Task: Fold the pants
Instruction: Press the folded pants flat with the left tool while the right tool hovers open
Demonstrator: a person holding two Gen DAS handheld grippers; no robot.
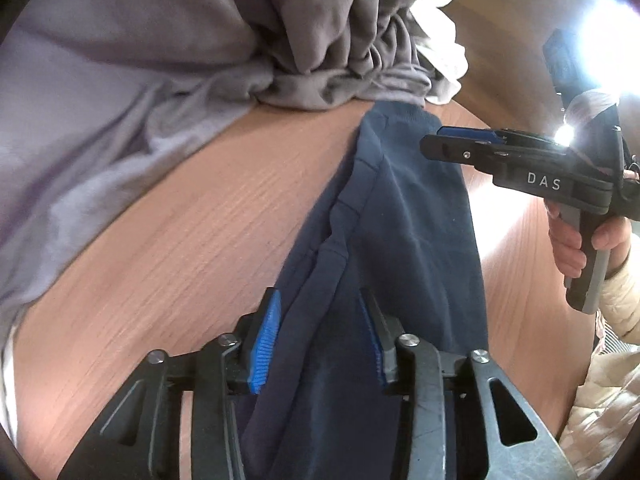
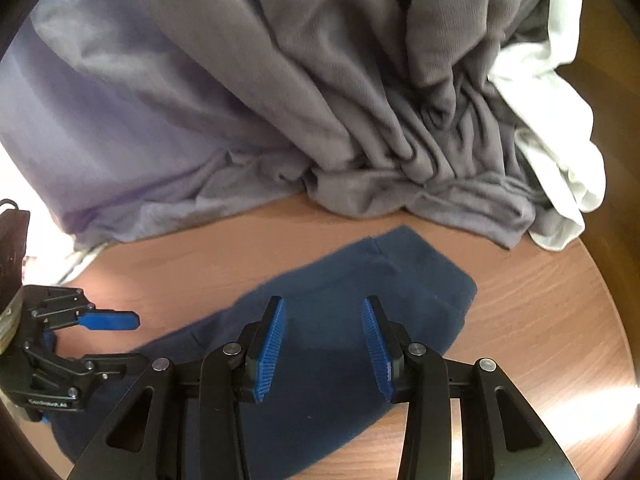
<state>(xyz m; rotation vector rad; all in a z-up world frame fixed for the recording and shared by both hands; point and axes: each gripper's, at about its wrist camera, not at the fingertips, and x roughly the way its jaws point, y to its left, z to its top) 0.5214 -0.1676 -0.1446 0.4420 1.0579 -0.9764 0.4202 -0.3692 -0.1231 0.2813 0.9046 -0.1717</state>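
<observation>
Dark navy pants [image 1: 400,216] lie folded in a long strip on the wooden table [image 1: 208,216]; they also show in the right wrist view [image 2: 344,344]. My left gripper [image 1: 320,320] is open just above the near end of the strip, its blue pads on either side of a fabric ridge. My right gripper [image 2: 324,332] is open and hovers over the far end of the pants. The right gripper also shows in the left wrist view [image 1: 448,144], and the left gripper shows in the right wrist view [image 2: 128,340], open.
A heap of grey clothes [image 2: 360,92], a lavender garment [image 2: 112,128] and a white garment [image 2: 560,152] lie at the back of the table. The table's round edge [image 2: 616,280] curves along the right. A person's hand and cream sleeve [image 1: 608,304] are at right.
</observation>
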